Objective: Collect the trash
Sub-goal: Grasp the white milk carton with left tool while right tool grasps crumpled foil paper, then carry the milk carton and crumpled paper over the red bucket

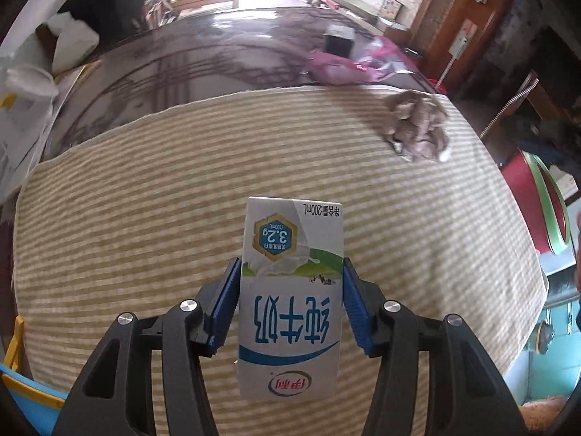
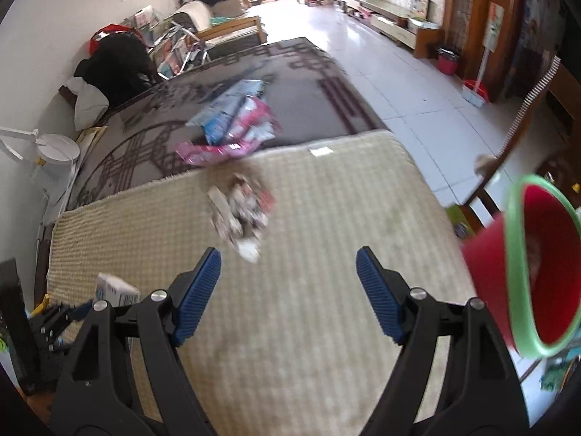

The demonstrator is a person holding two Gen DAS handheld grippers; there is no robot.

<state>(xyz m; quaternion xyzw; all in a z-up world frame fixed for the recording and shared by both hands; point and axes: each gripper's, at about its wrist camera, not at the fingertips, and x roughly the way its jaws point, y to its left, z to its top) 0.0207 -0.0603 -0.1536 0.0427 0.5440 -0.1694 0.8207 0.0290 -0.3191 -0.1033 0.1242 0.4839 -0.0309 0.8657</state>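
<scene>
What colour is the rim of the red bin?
Green. The red bin shows its rim best in the right wrist view.

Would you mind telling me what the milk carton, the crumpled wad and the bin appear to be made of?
Milk carton: coated paperboard by the look, smooth with a slight sheen, printed faces and sharp folded edges.
Crumpled wad: probably paper or thin wrapper, matte and heavily creased; blur leaves it open.
Bin: seemingly moulded plastic, smooth red wall with a green rim.
</scene>
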